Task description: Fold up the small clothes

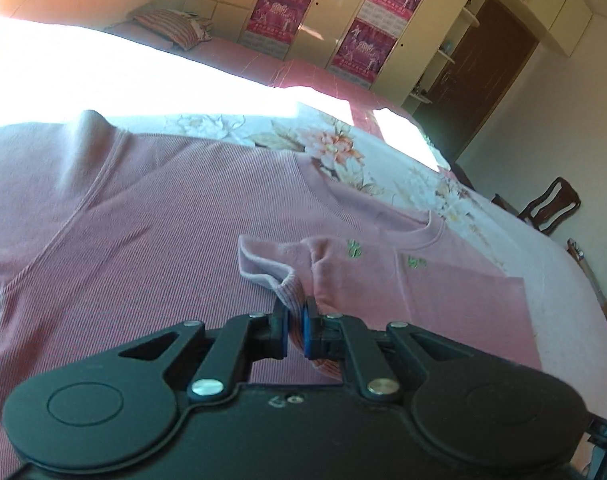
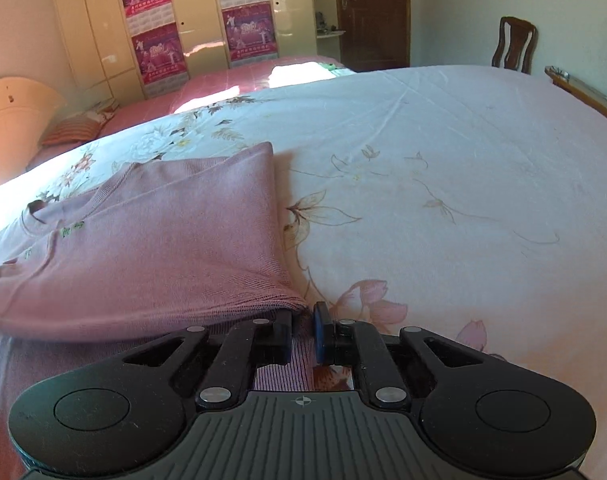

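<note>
A pink ribbed knit top [image 1: 151, 216] lies spread on a floral bedsheet [image 1: 343, 148]. My left gripper [image 1: 296, 330] is shut on a ribbed cuff or hem of the top [image 1: 291, 284], holding it just above the body of the garment; small green embroidery [image 1: 354, 249] shows beside it. In the right wrist view the same pink top [image 2: 175, 240] lies partly folded over itself, and my right gripper [image 2: 302, 330] is shut on its near corner edge [image 2: 279, 302], low over the sheet [image 2: 443, 168].
A second bed with a pink cover [image 2: 231, 80] and a striped pillow [image 2: 71, 130] lies beyond. Cream wardrobes with magenta posters [image 2: 155, 20] and a dark door [image 2: 371, 12] stand behind. A wooden chair [image 2: 513, 46] stands past the bed's far edge.
</note>
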Demonstrator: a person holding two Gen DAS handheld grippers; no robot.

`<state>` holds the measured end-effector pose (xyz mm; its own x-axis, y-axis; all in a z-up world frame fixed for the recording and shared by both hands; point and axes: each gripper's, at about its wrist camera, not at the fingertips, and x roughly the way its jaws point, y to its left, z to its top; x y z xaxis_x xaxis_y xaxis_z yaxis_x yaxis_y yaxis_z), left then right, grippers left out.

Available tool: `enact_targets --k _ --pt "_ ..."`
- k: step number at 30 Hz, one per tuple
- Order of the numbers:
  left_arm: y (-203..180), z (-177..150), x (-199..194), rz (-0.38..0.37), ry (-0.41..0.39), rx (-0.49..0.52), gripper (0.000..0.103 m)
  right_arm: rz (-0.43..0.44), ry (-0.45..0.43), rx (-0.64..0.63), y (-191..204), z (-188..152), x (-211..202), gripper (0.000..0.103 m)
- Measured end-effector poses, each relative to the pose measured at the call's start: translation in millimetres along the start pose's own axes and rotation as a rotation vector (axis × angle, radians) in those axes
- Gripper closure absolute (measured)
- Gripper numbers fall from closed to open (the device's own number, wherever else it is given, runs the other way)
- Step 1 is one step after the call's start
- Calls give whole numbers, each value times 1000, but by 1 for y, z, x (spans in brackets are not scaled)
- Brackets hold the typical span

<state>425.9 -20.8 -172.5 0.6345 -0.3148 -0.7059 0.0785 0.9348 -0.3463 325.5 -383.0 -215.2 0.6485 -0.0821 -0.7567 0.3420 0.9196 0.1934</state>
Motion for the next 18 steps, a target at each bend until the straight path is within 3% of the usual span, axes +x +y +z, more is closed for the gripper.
enact_targets --k 2,3,4,7,9,10,11,13,18 --pt "2 -7 8 25 42 26 95 1 13 -30 2 0 -3 93" --pt "2 -7 7 39 31 37 91 11 22 -42 2 1 -7 93" --pt "1 -5 3 64 21 47 80 16 30 -50 1 1 -11 93" --pt "9 0 -20 110 -42 33 71 44 12 -54 -4 -3 -36 92" --pt "10 5 -35 107 -82 35 70 45 -27 -74 -4 0 -48 87" --pt "7 9 -36 98 -88 46 68 46 -36 -76 -4 4 -48 79" --pt "1 12 -35 81 -87 63 66 53 -39 -71 -4 10 -45 62" --pt "-10 16 -29 55 -82 84 65 64 -52 -56 -1 26 -31 49" --pt "-39 15 8 16 -31 151 65 102 -15 -29 12 66 27 49"
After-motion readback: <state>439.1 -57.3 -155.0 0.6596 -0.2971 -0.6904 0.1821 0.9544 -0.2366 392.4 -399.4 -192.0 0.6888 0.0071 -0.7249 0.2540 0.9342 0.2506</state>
